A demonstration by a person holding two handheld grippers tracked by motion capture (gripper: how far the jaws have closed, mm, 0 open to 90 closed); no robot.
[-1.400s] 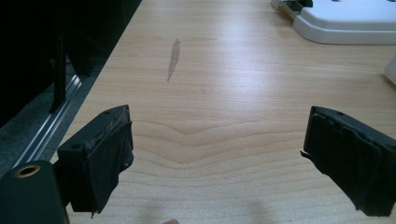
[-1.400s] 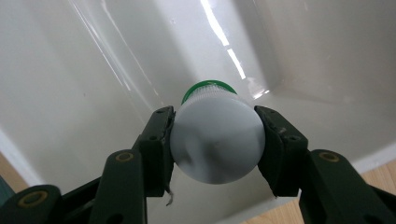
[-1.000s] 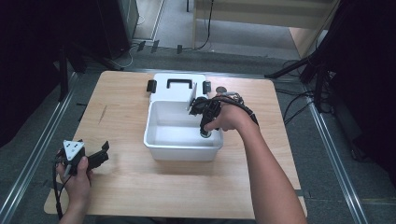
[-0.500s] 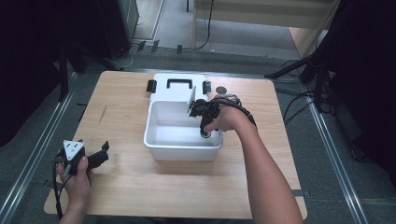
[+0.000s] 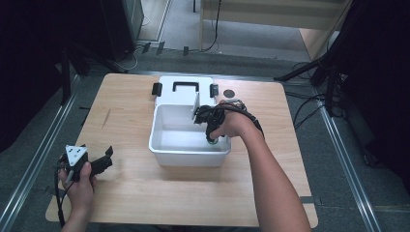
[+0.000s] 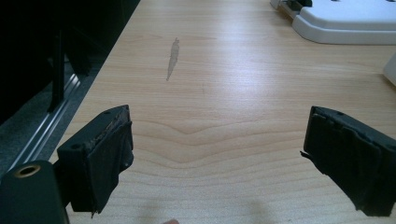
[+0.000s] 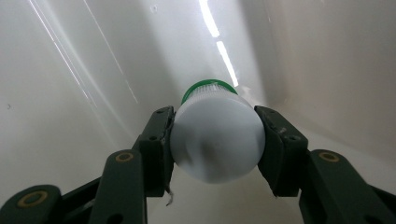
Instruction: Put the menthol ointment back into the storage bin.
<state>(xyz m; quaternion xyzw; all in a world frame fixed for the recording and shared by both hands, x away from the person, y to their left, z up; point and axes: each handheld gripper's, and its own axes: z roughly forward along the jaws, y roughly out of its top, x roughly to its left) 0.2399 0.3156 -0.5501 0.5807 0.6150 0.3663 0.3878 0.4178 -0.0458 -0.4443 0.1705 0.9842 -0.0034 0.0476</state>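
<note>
Wooden table [image 5: 135, 193] with a white bin [image 5: 188, 154] in the middle, dark room all around.
Right claw [image 5: 211, 140] is dipped down inside the bin at its right end, clamped on a small white bottle with a green cap [image 7: 215, 135], cap pointing away toward the bin wall. Left claw [image 5: 99, 163] sits well off to the bin's left near the table edge, jaws spread wide with nothing between them. The bin's lid [image 5: 186, 89] lies flat just behind it.

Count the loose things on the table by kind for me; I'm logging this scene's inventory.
White bin: 1
White lid with black handle: 1
White bottle with green cap: 1
Small dark round disc: 1
Hand-held gripper: 2, left and right
Total: 6
</note>
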